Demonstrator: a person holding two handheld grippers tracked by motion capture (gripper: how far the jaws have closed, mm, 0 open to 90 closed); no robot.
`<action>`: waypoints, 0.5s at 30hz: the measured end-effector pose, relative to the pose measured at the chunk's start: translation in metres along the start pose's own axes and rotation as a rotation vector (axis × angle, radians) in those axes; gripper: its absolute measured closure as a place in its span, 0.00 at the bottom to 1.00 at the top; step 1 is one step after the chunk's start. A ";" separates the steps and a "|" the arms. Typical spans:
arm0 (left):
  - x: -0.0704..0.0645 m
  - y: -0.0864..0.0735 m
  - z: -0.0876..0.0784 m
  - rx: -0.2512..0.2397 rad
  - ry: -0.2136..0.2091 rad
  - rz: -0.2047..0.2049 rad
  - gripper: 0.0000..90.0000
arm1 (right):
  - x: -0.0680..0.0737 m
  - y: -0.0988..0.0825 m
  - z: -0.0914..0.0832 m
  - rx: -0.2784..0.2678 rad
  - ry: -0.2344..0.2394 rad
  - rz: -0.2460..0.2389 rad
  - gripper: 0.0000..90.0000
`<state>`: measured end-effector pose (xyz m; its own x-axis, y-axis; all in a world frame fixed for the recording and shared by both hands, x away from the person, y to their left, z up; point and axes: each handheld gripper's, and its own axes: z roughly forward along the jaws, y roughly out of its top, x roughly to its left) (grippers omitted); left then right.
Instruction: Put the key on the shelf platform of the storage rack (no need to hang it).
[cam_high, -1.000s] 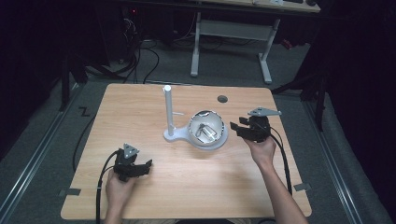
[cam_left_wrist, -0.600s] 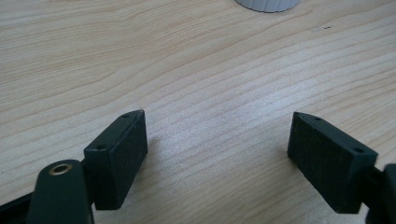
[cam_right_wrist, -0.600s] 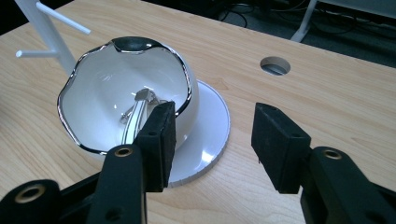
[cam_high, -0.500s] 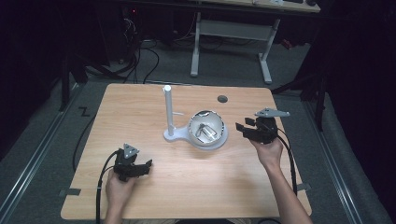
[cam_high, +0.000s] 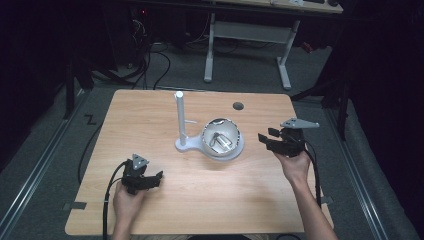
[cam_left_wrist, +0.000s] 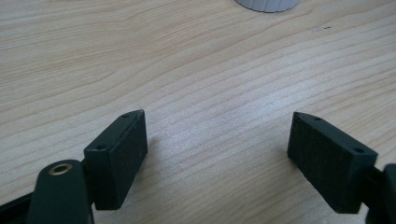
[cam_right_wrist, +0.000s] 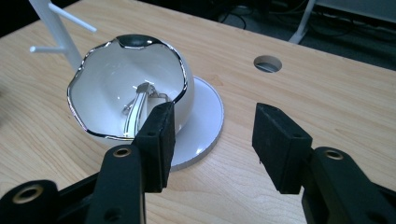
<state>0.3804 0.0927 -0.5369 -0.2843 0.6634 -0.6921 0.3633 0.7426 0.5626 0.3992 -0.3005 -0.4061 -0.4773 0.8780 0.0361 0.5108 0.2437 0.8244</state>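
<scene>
Right gripper (cam_high: 274, 141) jaws apart, empty, beside white bowl (cam_high: 223, 138), left gripper (cam_high: 150, 180) released

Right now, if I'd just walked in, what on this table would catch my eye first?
Probably the white bowl with the wavy silver rim, tipped on a white disc near the middle of the wooden table, with a shiny metal piece inside. Just left of it rises a thin white post with small pegs. A person's hands hold black tongs either side: the right tongs open beside the bowl, the left tongs open over bare wood.
</scene>
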 end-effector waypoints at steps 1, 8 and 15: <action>0.000 0.000 0.000 0.000 0.000 0.000 0.23 | -0.002 -0.002 -0.002 -0.006 0.000 0.000 0.55; 0.000 0.000 0.000 0.000 0.000 -0.001 0.23 | -0.014 -0.014 -0.016 -0.018 -0.003 0.042 0.54; 0.000 0.000 0.000 0.000 0.000 0.000 0.23 | -0.016 -0.020 -0.025 -0.034 -0.008 0.048 0.54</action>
<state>0.3804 0.0927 -0.5369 -0.2844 0.6634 -0.6921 0.3630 0.7427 0.5627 0.3787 -0.3298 -0.4085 -0.4472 0.8915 0.0723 0.5087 0.1870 0.8404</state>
